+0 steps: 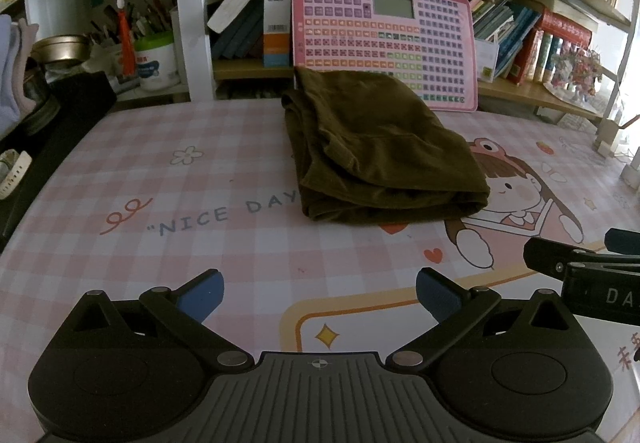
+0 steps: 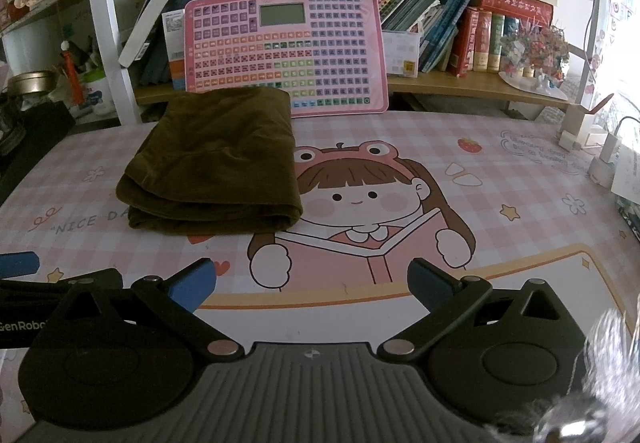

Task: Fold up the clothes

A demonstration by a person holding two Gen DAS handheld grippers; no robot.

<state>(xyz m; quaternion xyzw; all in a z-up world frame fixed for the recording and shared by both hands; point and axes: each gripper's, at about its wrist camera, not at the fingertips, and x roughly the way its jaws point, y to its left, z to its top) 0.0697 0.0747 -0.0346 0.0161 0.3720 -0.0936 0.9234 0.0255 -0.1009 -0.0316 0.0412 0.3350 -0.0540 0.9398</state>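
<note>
Desk mat (image 1: pixel 200 203): folded garment (image 1: pixel 376 159) beyond hand-held grippers (image 1: pixel 320 297).

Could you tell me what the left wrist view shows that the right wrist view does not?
Only the left wrist view shows the full "NICE DAY" lettering, the white tub of brushes on the left shelf, and the open left claw up close.

Only the right wrist view shows the cartoon girl's whole face, the strawberry print, the white chargers at the right edge, and the open right claw.

Both show the folded olive garment on the pink checked mat and the pink button board against the bookshelf.
</note>
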